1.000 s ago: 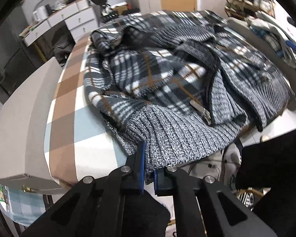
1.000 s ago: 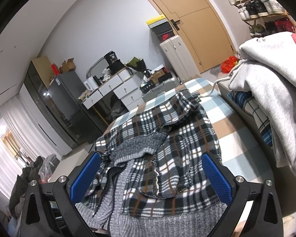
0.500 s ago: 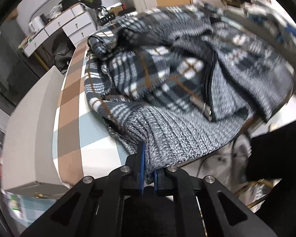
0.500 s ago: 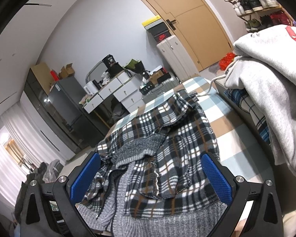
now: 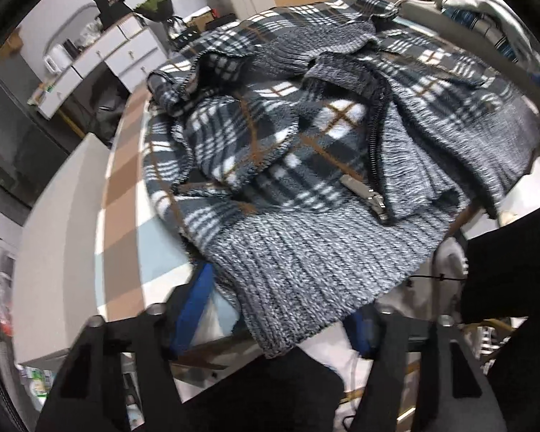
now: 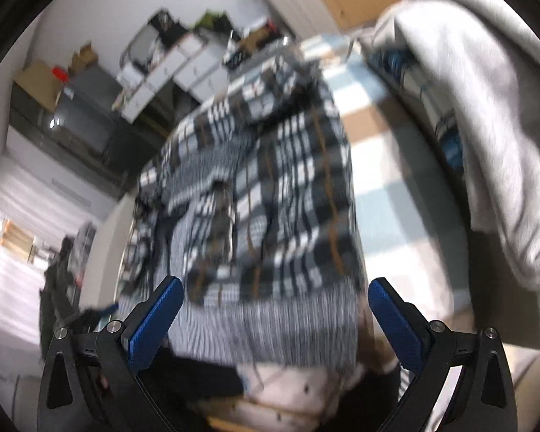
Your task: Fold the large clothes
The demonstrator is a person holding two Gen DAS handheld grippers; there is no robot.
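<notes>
Soft, even indoor light is seen; the right wrist view is smeared by motion blur, and fisheye edges are bent and vignetted.

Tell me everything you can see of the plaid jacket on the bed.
The plaid jacket is dark blue, white and brown fleece with a grey ribbed knit hem and a metal zipper pull. It lies crumpled on the checked bed cover, its hem hanging over the near edge between the opening left gripper, no longer pinched.

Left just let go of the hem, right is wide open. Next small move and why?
Probably bring the right gripper down onto the jacket's knit hem and close. Its jaws are wide apart and empty, the hem lies between them, and the left gripper is opening, pads off the knit.
</notes>
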